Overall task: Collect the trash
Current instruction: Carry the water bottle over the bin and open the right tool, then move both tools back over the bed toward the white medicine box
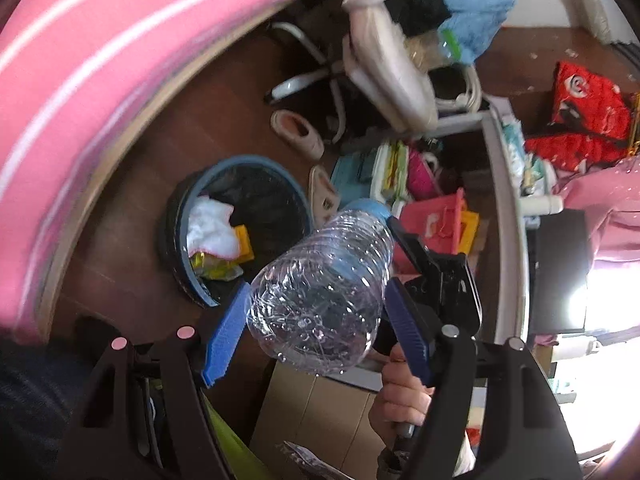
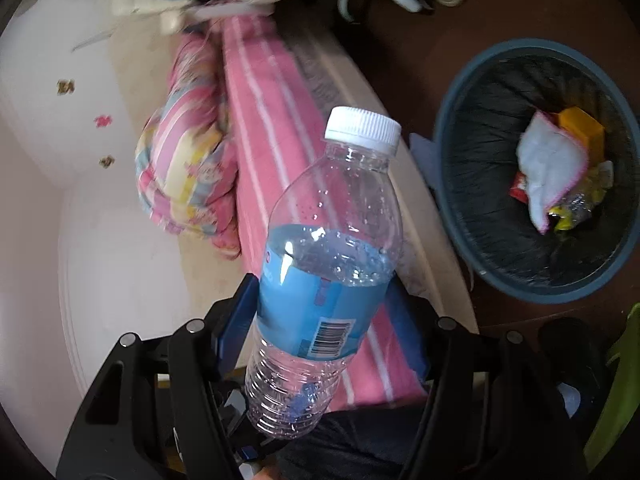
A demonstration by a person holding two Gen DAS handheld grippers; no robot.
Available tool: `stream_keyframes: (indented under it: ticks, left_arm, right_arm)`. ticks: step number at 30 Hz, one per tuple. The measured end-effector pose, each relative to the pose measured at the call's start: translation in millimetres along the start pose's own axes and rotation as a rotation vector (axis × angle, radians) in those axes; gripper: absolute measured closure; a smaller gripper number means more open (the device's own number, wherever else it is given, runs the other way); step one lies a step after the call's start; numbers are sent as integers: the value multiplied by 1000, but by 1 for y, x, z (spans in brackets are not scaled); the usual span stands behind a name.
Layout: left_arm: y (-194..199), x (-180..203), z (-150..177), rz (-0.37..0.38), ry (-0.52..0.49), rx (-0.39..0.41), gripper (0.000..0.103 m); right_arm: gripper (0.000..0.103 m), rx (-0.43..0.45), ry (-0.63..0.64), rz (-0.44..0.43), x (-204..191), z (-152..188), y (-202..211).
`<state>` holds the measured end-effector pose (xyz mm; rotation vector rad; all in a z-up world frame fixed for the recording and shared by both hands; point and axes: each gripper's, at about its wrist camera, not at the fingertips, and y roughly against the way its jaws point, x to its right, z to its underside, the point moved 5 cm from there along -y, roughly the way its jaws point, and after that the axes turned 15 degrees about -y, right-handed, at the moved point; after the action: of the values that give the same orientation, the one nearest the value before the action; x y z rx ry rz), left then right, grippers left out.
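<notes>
Bottles pinched mid-body in both my grippers near the bin feel light, crushable and slick.

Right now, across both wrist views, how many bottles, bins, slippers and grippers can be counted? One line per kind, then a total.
Bottles: 2, a clear ribbed bottle clamped in the left gripper and a blue-labelled bottle clamped in the right gripper.
Bins: 1, the blue bin, holding trash.
Slippers: 2, one slipper and another slipper.
Grippers: 2.
Total: 7.
</notes>
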<state>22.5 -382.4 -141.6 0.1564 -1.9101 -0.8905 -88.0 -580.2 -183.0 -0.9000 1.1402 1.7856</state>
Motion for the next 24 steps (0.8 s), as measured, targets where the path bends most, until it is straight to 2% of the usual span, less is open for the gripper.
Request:
stream_keyframes:
  ticks: [8,9,10,12,18,24]
  left_arm:
    - [-48,-5,-5,-40,-10,-98,38]
    - [-52,-5,-5,-45,-23,-106,38]
    - [-56,-2,-6,-44,-42,-115,36]
    - [-69,-2,-7,-63,-66,-141,28]
    - [-76,-13,-10,-73,-29,-139,25]
    - [-57,-1,-8,-85,-71,-82,22]
  right_arm:
    - [37,29,-118,18,37,-41,1]
    - [34,35,-130,37,42,-46,1]
    - [25,44,-135,64,45,-49,0]
    - [11,111,-151,143,53,-56,7]
    - [11,142,-190,166,64,-57,14]
    - [11,98,-98,158,41,-37,5]
